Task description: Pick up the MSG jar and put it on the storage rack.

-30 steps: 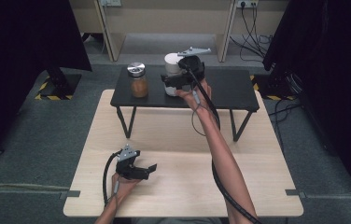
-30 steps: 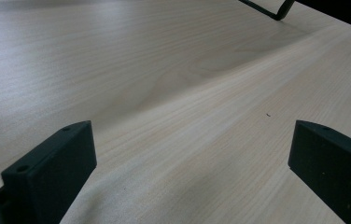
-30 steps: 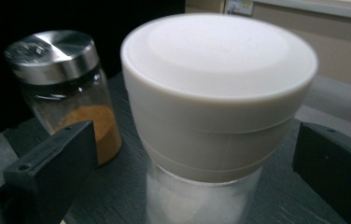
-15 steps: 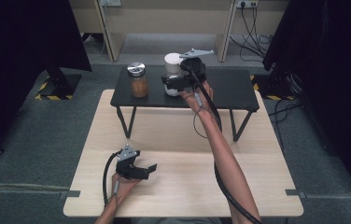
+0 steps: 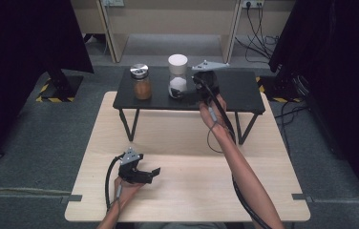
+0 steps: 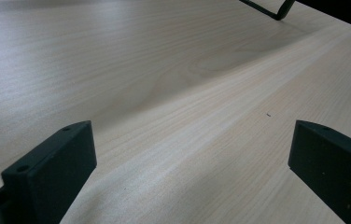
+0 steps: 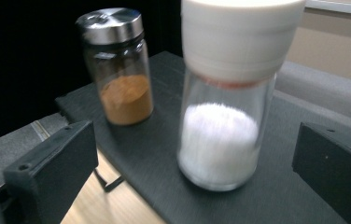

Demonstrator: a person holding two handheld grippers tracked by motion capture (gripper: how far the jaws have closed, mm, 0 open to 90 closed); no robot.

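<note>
Two jars stand on a black raised shelf (image 5: pixel 235 90). One is a glass jar of white powder (image 5: pixel 177 76) with a white lid. The other is a jar of brown spice (image 5: pixel 142 82) with a silver lid, to its left. My right gripper (image 5: pixel 189 87) is open at the shelf, just right of the white jar. In the right gripper view the white jar (image 7: pixel 220 140) stands a little ahead of the wide-apart jaws, and the brown jar (image 7: pixel 122 70) is farther left. My left gripper (image 5: pixel 153 174) rests low over the wooden table (image 5: pixel 192 143), open and holding nothing; its gripper view has bare wood (image 6: pixel 192 93) between the jaws.
The shelf stands on thin black legs (image 5: pixel 132 125) over the back half of the table. Its right half is bare. Dark curtains hang on both sides. Cables (image 5: pixel 258 24) lie on the grey floor behind.
My right gripper has drawn back a little from the white jar, toward the person. The jar stays on the shelf. The left gripper has not moved.
</note>
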